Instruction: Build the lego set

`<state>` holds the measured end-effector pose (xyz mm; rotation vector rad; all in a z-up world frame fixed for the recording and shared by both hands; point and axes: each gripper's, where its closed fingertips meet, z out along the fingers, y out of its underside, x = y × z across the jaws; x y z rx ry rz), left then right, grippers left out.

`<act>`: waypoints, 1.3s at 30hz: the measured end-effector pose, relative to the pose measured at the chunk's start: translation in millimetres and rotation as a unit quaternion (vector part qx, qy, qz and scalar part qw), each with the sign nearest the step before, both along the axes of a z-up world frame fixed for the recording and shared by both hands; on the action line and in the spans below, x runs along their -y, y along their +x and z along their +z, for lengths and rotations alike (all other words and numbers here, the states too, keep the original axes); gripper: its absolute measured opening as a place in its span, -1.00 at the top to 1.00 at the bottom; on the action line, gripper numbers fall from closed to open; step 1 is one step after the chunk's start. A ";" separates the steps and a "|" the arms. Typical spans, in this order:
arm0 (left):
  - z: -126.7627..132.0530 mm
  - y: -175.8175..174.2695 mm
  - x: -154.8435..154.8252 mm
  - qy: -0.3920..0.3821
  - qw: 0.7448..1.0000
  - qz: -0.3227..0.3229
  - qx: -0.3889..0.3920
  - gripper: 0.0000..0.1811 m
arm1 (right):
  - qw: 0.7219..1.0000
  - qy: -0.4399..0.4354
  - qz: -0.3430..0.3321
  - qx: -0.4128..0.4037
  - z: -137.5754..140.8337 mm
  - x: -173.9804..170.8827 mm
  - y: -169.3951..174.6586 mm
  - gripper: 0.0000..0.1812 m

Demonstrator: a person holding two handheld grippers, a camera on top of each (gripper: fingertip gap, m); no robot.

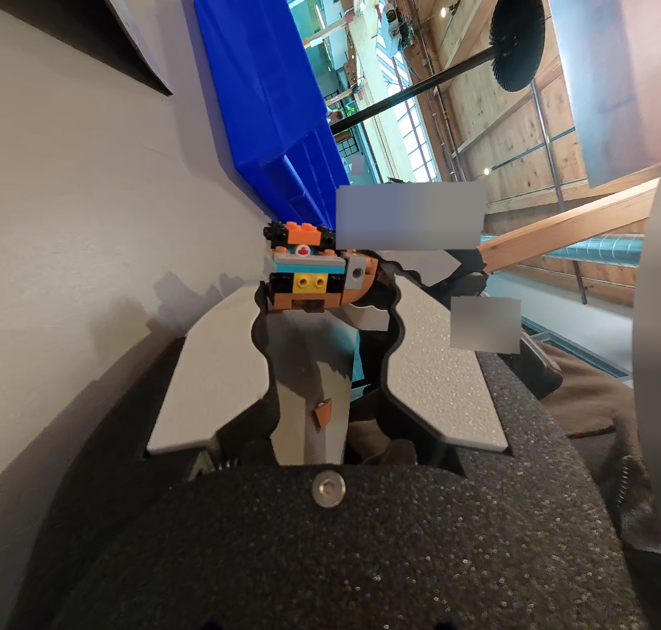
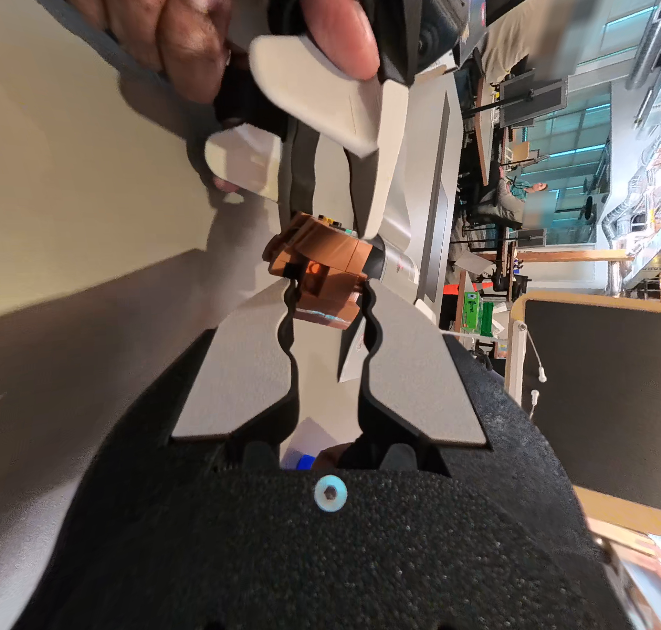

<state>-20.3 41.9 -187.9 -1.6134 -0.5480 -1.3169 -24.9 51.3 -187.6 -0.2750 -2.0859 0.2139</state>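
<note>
The 2 fingers of the left gripper [image 1: 327,303] and of the right gripper [image 2: 327,291] are both clenching the small lego model [image 1: 307,273], lifted off the table [image 1: 89,219] near the blue bin [image 1: 261,76], so a joining step seems in hand, and next is probably calling for a firm, aligned press.

lego model [image 2: 318,276]: far side hidden by fingers [image 2: 243,355] | blue bin [image 1: 257,87]: top cropped

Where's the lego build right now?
The lego build is off the table, clamped between the tips of both hand-held grippers: the left and the right, with the blue bins behind it in the left wrist view.
</note>
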 end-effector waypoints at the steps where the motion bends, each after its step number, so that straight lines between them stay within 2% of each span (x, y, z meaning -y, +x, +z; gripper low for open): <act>1: -0.5 0.7 0.0 -0.002 1.000 0.000 -0.005 0.28 | 1.000 0.009 0.005 0.004 0.1 0.9 -0.5 0.61; 8: -1.3 0.4 1.1 0.000 0.999 0.011 -0.045 0.31 | 0.999 0.042 0.024 0.021 1.2 3.4 -3.6 0.61; 23: 5.3 -3.4 5.3 0.032 0.988 0.044 -0.143 0.42 | 0.998 0.065 0.024 -0.006 14.2 7.2 -7.5 0.61; 32: 11.7 -3.1 10.7 0.067 0.967 0.063 -0.236 0.51 | 0.997 0.059 0.030 -0.028 25.3 9.6 -7.3 0.61; 39: 12.1 2.1 14.3 0.083 0.954 0.052 -0.284 0.53 | 0.998 0.050 0.033 -0.022 27.2 9.4 -4.4 0.62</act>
